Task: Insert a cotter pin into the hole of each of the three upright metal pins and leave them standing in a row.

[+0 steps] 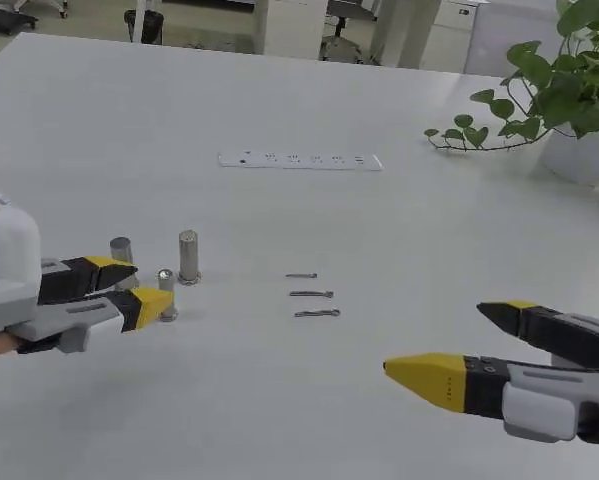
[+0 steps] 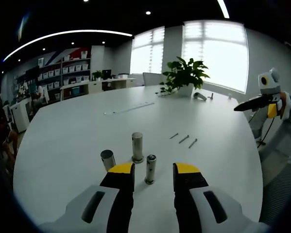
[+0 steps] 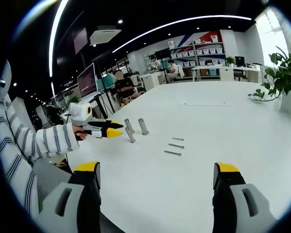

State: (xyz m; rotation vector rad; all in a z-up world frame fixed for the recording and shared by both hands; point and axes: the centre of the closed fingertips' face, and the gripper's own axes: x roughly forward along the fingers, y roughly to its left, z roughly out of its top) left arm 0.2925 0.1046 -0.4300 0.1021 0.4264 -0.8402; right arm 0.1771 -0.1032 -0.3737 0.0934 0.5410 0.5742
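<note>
Right gripper (image 1: 436, 338) nearest, jaws spread wide, nothing in them, over white table (image 1: 279, 410). Left gripper (image 1: 147, 284) also open, smallest metal pin (image 1: 166, 293) right at jaw tips, can't tell if touching. Tallest metal pin (image 1: 188, 256) and third metal pin (image 1: 121, 249) upright close by. Three cotter pins (image 1: 311, 294) lying loose mid-table, none inserted. Further back power strip (image 1: 299, 160), then white pot (image 1: 577, 158) with leafy plant (image 1: 554, 90) in it.

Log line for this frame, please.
left tool open, tips at front metal pin | right tool open, empty | three cotter pins loose on table | none inserted
</note>
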